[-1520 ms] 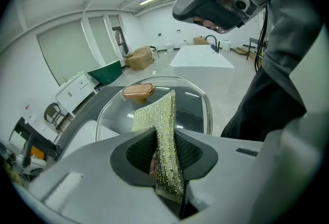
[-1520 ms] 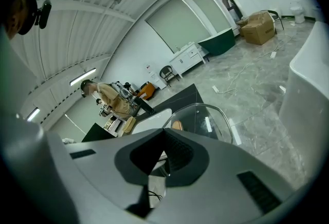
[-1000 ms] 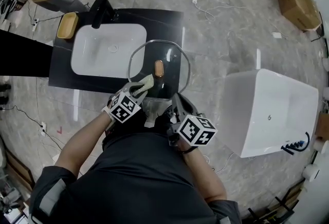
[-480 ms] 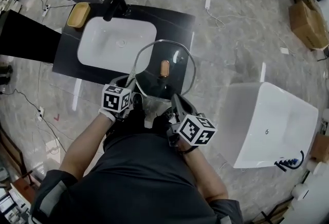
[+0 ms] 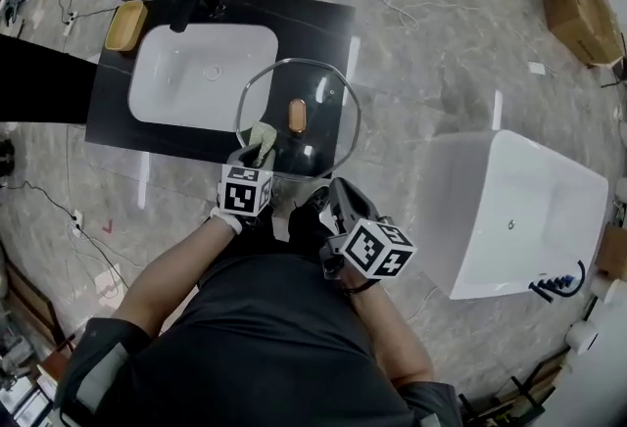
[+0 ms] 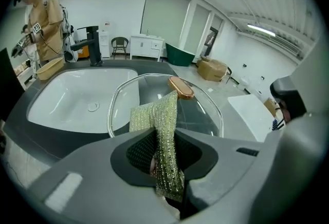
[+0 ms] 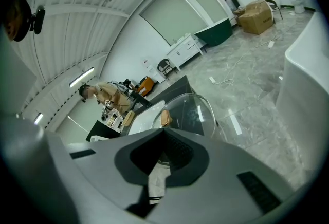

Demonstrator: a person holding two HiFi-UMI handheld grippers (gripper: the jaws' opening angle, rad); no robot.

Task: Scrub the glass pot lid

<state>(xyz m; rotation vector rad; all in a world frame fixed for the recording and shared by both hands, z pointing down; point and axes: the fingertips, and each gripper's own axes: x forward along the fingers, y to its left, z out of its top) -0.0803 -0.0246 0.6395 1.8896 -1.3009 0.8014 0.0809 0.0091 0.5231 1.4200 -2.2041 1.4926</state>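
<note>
I'm clamping the left gripper [image 6: 163,152] tight on the scrub cloth [image 6: 157,117], a glittery green-gold strip sticking out past the jaws and lying on the glass pot lid [image 5: 323,133]. The right gripper [image 7: 161,160] is pinching the lid's near rim, jaws closed on the glass edge. It's holding the lid tilted up over the black counter [image 5: 318,28], just right of the white sink [image 5: 201,77].

What's changing:
- A second ago the cloth was sitting low on the lid, just beside the brown knob [image 5: 297,115].
- Half a second ago I was pulling the left gripper back to the near-left rim, with the cloth out of sight in the head view.
- Now the cloth is pushing up again onto the left part of the glass, left of the knob, near it but not touching.
- The lid is staying in the same right-hand grip throughout.

I'm reading that as back-and-forth scrub strokes under way on the left half. The right half and far edge are probably still waiting. I can't make out any dirt or suds on the glass.
</note>
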